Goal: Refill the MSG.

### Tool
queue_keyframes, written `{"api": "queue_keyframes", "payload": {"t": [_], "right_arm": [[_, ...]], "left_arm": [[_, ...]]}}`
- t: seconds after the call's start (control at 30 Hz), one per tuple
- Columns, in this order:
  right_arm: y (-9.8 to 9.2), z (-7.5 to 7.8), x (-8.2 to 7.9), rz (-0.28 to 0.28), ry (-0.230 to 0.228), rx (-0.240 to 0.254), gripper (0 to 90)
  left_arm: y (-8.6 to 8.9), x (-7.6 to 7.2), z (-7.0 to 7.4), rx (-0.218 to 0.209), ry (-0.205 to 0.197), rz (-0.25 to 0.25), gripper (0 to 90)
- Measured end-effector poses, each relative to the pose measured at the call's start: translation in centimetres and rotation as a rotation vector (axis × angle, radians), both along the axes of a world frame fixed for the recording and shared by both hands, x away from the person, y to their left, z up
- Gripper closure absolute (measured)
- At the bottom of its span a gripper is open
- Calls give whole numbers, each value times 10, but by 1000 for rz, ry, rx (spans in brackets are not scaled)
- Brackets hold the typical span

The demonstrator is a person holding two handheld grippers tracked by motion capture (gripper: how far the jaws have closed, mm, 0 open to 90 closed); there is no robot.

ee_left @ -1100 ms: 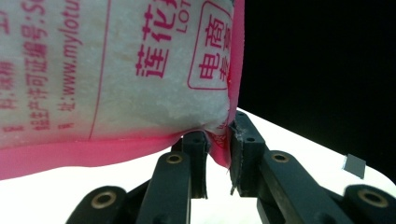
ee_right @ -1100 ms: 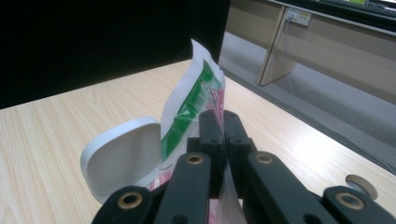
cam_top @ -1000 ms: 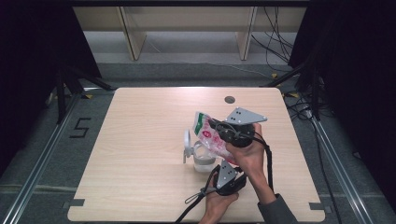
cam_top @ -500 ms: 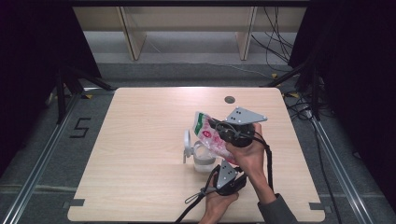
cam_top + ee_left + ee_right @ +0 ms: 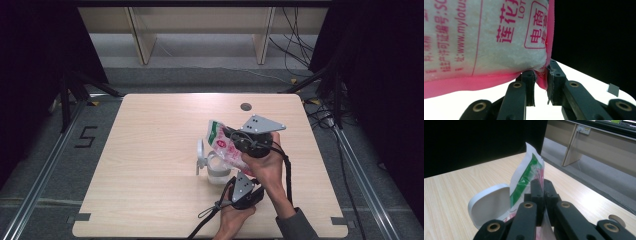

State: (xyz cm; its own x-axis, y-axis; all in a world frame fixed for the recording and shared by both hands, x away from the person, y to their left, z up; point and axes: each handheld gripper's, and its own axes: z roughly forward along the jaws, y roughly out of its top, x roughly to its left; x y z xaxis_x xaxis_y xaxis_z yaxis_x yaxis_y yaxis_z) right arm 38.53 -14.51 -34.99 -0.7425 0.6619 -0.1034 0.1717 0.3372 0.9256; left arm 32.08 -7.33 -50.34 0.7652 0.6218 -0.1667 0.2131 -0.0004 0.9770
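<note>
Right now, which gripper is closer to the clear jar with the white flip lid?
Left. The left gripper sits right beside the jar, pinching the bag at its bottom corner. The right gripper is higher, holding the bag above the jar.

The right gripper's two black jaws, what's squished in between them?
The pink and green bag is pinched between the right gripper jaws, as the right gripper view shows.
</note>
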Motion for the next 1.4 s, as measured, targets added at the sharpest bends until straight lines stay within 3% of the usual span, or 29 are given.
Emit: {"api": "queue_keyframes", "payload": {"t": [0.3,0.37,0.57,0.63,1.1,1.27,1.33,1.4], "right_arm": [[1,0,0,4,-9,-4,899],[1,0,0,0,-11,-1,899],[2,1,-1,6,-5,-13,899],[2,1,-1,7,-24,-21,899],[4,0,-2,18,4,-23,899],[5,1,-2,7,-32,-31,899],[7,1,-3,21,-6,-34,898],[7,1,-3,9,-27,-40,898]], "left_arm": [[0,0,0,-2,0,2,779],[0,-2,1,15,5,12,778],[0,-1,1,-1,-3,2,779],[0,0,1,-1,-1,0,779],[-1,-1,1,4,5,7,779],[0,0,1,-9,-6,-6,779],[0,0,1,-18,-5,-3,779],[0,0,1,-15,-3,-5,779]]}}
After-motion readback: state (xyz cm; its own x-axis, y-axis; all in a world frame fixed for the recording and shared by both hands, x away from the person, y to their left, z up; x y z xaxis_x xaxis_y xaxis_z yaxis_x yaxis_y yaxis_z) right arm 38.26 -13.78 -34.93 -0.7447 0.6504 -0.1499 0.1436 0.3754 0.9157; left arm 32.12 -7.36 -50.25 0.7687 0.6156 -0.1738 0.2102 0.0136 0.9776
